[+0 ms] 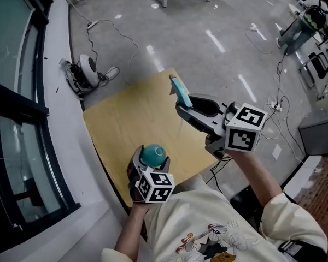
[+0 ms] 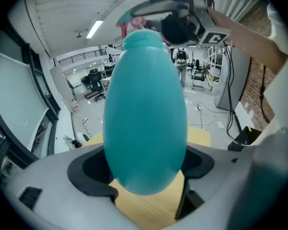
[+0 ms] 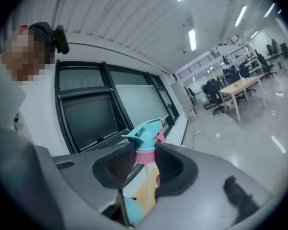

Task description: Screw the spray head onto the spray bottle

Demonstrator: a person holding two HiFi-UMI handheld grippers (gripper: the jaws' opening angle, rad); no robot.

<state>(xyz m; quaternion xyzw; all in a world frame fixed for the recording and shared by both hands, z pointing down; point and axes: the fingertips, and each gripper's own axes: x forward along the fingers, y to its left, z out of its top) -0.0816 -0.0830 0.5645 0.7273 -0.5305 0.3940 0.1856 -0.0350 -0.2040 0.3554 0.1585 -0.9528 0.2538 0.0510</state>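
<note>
A teal egg-shaped spray bottle (image 1: 152, 155) stands upright, its open neck on top, with my left gripper (image 1: 151, 165) shut on its lower body above the near edge of the wooden table (image 1: 126, 119). In the left gripper view the bottle (image 2: 145, 109) fills the space between the jaws. My right gripper (image 1: 185, 103) is shut on the teal spray head (image 1: 180, 91), lifted high and to the right of the bottle. In the right gripper view the pads grip the pink collar of the spray head (image 3: 146, 137), and the bottle (image 3: 132, 211) shows far below.
The small table stands beside a white sill and dark window frames (image 1: 22, 119) on the left. On the grey floor beyond lie a white round device (image 1: 87, 70), cables and power strips (image 1: 273, 105). Equipment racks (image 1: 311, 21) stand at the far right.
</note>
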